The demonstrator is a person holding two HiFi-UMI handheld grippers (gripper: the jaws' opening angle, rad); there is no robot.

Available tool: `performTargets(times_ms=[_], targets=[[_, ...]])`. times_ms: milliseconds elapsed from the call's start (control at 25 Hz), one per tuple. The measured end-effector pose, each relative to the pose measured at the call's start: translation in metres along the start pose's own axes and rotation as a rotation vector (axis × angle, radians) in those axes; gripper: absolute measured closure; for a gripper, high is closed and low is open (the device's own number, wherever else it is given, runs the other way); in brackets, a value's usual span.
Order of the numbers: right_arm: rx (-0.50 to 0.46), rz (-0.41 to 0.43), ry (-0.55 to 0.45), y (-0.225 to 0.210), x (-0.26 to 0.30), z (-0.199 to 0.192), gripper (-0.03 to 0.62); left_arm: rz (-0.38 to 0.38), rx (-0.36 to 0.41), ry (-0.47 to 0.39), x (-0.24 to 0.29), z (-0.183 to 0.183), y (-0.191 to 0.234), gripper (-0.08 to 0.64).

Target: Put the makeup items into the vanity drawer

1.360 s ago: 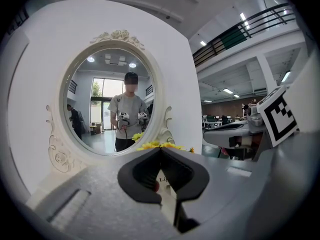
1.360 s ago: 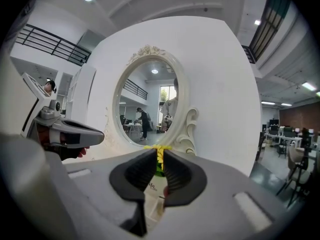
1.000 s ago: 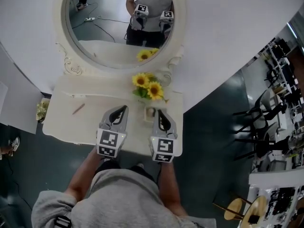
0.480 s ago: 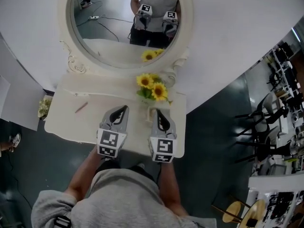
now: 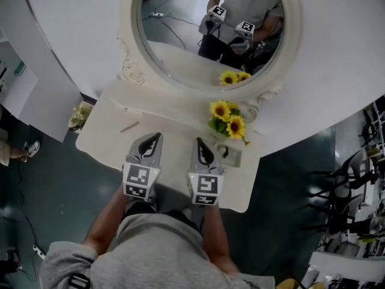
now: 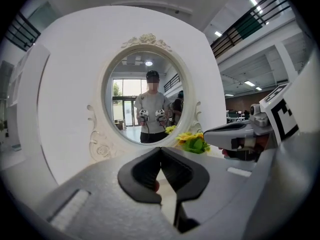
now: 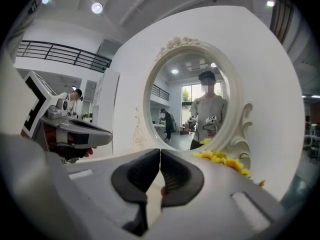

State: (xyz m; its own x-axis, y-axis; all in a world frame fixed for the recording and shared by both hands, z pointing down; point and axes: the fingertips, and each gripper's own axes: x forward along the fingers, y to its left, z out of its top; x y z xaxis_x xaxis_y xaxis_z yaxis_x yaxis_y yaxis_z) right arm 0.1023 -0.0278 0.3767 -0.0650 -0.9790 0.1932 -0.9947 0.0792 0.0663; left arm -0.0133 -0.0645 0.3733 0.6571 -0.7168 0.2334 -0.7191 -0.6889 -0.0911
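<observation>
White vanity table (image 5: pixel 174 124) stands below an oval mirror (image 5: pixel 186 53), with sunflowers (image 5: pixel 227 118) ahead of the right tool (image 5: pixel 199 141). Both tools hang over the near edge. The left tool (image 5: pixel 157 136) has its jaws pressed together on nothing, and so does the right.

The one clear makeup item is a slim pinkish stick (image 5: pixel 129 126), lying flat ahead of the left tool and off to its left, well apart from it. Its long axis runs slantwise, the far end angled toward the left tool's side; which end is the tip I cannot tell.

It is probably light, stiff and apt to roll, so pinch it mid-length, jaws across the axis. A small pale holder (image 5: pixel 231 156) sits just right of the right tool, its contents unclear. No drawer shows.
</observation>
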Motion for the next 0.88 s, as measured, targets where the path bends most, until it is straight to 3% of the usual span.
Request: performTargets(times_ms=[480,880], targets=[[-0.002,0.176,0.066,0.107,0.076,-0.02,0.586,0.161,-0.056,0.107,-0.033,-0.057,0.115,0.549],[0.013,0.223,0.187,0.16,0.136,-0.069,0.586,0.142,-0.102,0.224,-0.01,-0.127,0.174,0.549]])
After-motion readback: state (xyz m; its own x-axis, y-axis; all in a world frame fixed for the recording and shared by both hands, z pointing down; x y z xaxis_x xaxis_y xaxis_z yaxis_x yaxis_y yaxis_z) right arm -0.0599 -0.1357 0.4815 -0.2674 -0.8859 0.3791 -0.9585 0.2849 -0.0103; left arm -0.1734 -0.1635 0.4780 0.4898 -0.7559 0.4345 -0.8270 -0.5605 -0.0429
